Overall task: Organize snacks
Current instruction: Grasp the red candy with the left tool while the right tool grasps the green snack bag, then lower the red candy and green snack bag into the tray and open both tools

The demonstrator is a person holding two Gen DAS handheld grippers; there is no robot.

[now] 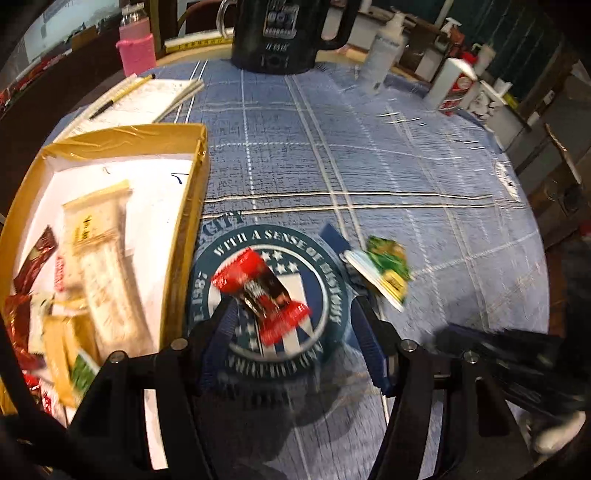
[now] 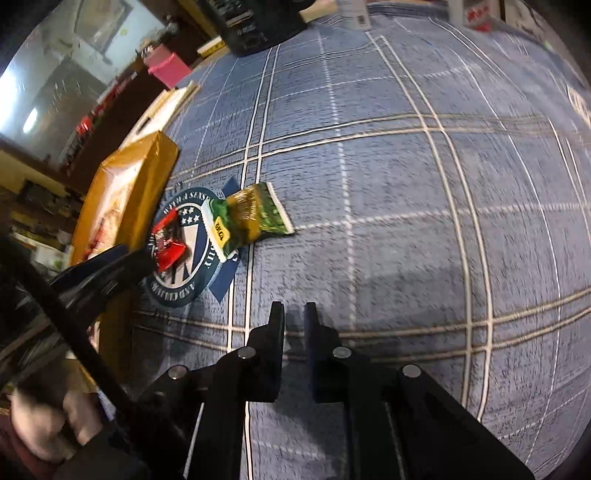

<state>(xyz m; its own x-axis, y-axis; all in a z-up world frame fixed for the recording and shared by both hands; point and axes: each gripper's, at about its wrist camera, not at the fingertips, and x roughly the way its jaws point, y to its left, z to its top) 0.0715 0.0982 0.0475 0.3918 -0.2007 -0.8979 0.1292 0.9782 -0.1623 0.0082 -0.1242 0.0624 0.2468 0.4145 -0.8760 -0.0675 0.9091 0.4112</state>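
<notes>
A red and black snack packet (image 1: 264, 293) lies on a round blue emblem mat (image 1: 328, 284). My left gripper (image 1: 291, 314) is open, its fingers either side of the packet's near end, just above the mat. A green and yellow snack bag (image 1: 384, 273) lies to the right of the mat. A yellow box (image 1: 184, 221) with several snacks inside stands at the left. In the right wrist view my right gripper (image 2: 294, 314) is nearly shut and empty, low over the tablecloth, nearer than the green bag (image 2: 251, 218) and red packet (image 2: 168, 245).
A blue plaid cloth (image 1: 406, 177) covers the round table. At the back stand a dark pitcher (image 1: 280, 33), a pink-sleeved bottle (image 1: 136, 48), a notepad with pencil (image 1: 147, 96), and white bottles (image 1: 384, 51). The table edge drops off at right.
</notes>
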